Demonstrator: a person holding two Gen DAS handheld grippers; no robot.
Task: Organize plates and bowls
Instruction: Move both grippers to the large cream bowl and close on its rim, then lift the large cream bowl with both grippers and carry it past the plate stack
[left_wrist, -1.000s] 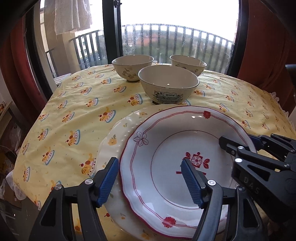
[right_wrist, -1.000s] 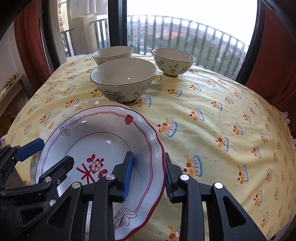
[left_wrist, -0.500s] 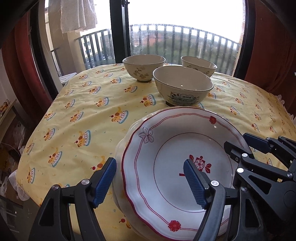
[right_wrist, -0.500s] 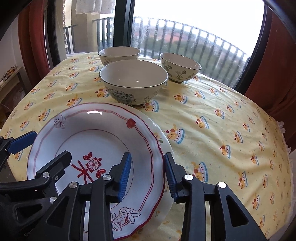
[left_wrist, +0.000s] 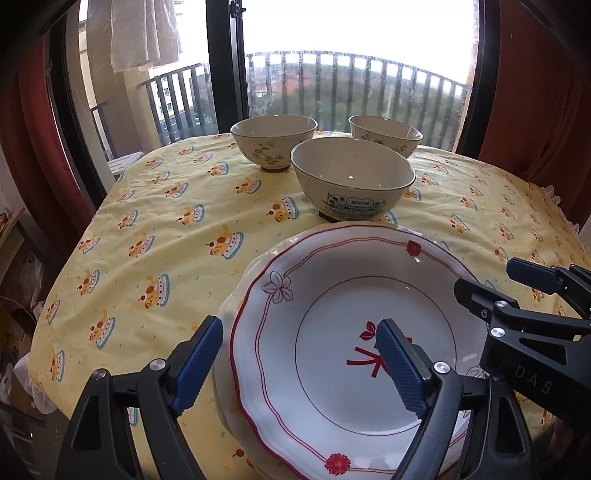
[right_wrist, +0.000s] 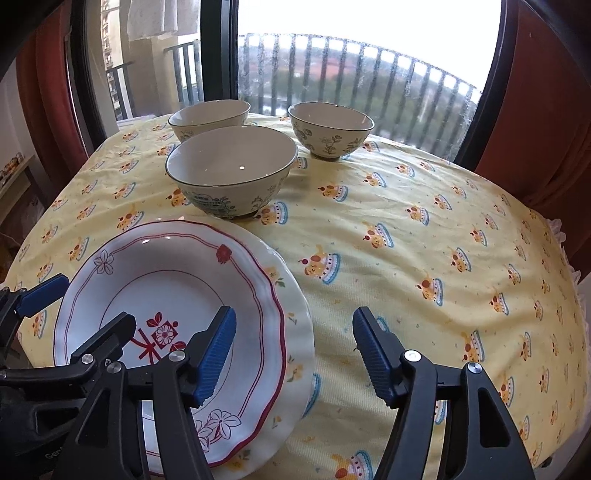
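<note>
Right wrist view has your right tool (right_wrist: 291, 354) spread wide, gripping nothing, one pad over the red-rimmed plate (right_wrist: 166, 291) and the other out over the yellow cloth of the table (right_wrist: 424, 229). That plate sits in the lower left of the frame, stacked on a cream plate (right_wrist: 295, 314) whose edge peeks out beneath it. In the left wrist view your left tool (left_wrist: 295, 365) is just as slack, straddling the near rim of the red-rimmed plate with nothing pinched.

Now the risks. Both tools crowd the same plate, so close either one carelessly and you may knock the other tool, or clip both rims at once and drag the stack. The top plate looks glossy; a shallow pinch on that scalloped edge could slip and let it clatter.

Watch the upper middle too: the big bowl (right_wrist: 231, 168) stands just beyond the plates, with two smaller bowls (right_wrist: 330, 127) behind it. Push the stack forward and you could shunt that bowl toward them, or bunch the loose cloth underneath.
</note>
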